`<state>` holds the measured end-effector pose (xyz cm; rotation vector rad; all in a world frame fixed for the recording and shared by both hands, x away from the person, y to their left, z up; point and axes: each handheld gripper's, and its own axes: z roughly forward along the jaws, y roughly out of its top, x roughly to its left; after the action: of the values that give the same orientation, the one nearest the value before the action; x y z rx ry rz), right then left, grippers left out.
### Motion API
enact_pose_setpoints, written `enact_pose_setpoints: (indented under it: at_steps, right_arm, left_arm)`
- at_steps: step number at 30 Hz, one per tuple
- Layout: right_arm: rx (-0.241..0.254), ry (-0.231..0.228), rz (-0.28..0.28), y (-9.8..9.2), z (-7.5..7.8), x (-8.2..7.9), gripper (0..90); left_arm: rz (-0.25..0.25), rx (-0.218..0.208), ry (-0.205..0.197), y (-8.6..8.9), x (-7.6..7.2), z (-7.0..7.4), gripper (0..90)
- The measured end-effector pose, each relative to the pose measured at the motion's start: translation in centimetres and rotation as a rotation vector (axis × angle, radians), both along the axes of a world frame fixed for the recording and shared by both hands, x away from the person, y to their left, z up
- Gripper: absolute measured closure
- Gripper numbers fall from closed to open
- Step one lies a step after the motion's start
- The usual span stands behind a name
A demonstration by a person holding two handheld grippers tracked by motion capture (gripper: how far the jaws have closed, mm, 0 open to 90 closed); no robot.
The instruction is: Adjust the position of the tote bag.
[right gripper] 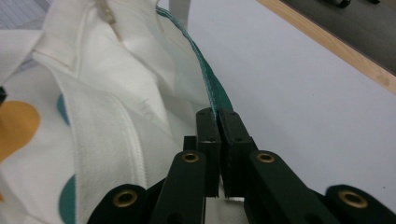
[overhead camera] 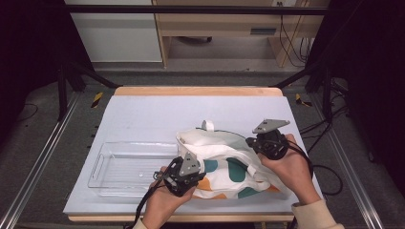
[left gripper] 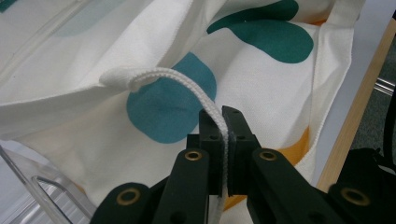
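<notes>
On the surface (overhead camera: 143, 114), left gripper (left gripper: 223, 122) pinched the tote bag's (overhead camera: 224, 162) cord (left gripper: 187, 86), right gripper (right gripper: 218, 120) clamped its rim (right gripper: 210, 84); moving the bag remained.

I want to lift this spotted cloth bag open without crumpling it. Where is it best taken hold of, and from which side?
Probably by its thin edges, from the person's side. The left tongs are shut on the white strap, which arches free of the bag, easy to pinch. The right tongs are shut on the green-trimmed rim, a raised fold standing clear of the table.
</notes>
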<state>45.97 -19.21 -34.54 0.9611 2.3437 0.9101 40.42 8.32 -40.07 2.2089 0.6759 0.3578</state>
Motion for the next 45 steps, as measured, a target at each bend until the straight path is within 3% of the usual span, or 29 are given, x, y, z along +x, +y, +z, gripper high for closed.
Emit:
enact_pose_setpoints:
  at_steps: [13, 19, 23, 24, 29, 34, 41, 45]
  right_arm:
    - [0.140, -0.048, -0.001, -0.1, -1.2, -4.6, 88.1]
    - [0.216, -0.072, -0.028, -0.4, -2.1, -5.5, 88.1]
    - [0.225, -0.076, -0.026, -0.5, -2.3, -5.6, 88.1]
    - [0.233, -0.079, -0.025, -0.5, -2.3, -5.8, 88.0]
    - [0.255, -0.076, -0.018, -0.9, -2.3, -6.0, 88.0]
    - [0.254, -0.075, -0.020, -0.9, -2.3, -5.9, 88.0]
    - [0.258, -0.066, -0.021, -0.8, -2.4, -5.8, 87.8]
    - [0.265, -0.058, -0.028, -0.8, -2.5, -5.7, 87.6]
  left_arm:
    - [0.008, -0.021, 0.004, 0.2, -0.2, 0.2, 87.2]
    - [0.008, -0.024, -0.007, 0.2, -0.4, 0.6, 82.7]
    - [0.018, -0.033, -0.022, 0.4, -0.6, 1.1, 76.4]
    - [0.030, -0.042, -0.035, 0.6, -0.7, 1.4, 69.6]
    - [0.051, -0.051, -0.066, 1.3, -1.2, 2.3, 56.6]
    - [0.064, -0.057, -0.096, 2.1, -1.4, 3.1, 48.6]
    - [0.045, -0.094, -0.146, 2.9, -1.2, 5.3, 41.6]
    - [0.006, -0.087, -0.140, 1.8, -0.8, 5.5, 39.3]
